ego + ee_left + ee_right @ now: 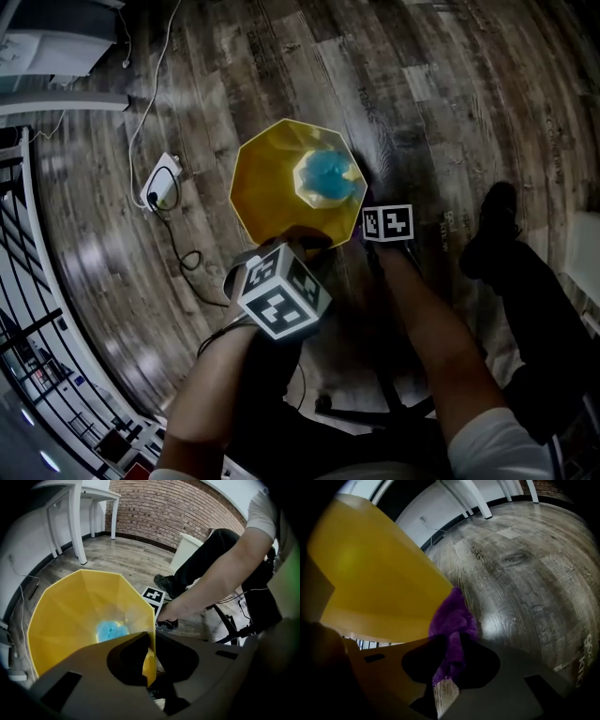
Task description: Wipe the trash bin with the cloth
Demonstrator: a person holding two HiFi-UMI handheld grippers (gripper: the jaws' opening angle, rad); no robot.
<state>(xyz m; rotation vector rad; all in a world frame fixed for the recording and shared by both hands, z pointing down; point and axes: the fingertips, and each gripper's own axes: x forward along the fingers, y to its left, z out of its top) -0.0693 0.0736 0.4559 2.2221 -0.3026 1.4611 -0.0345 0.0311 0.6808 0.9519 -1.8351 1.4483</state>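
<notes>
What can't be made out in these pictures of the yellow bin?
Blue lump in the bin: head view, too small and blurred to name.
Cloth: missing from head view, hidden under the right gripper's cube.
Whether cloth touches bin: right gripper view, the cloth itself covers that spot.
Bin's foot: head view, hidden by its own wide rim.

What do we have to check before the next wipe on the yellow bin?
1. Left gripper clamped on the trash bin rim: ok.
2. Right gripper holding the purple cloth: ok.
3. Cloth against the bin's outer wall: ok, it looks to be touching.
4. Blue thing at the bin's bottom, away from the cloth: ok; what it is, cannot tell.
5. White plug block on the floor, apart from the bin: ok.
</notes>
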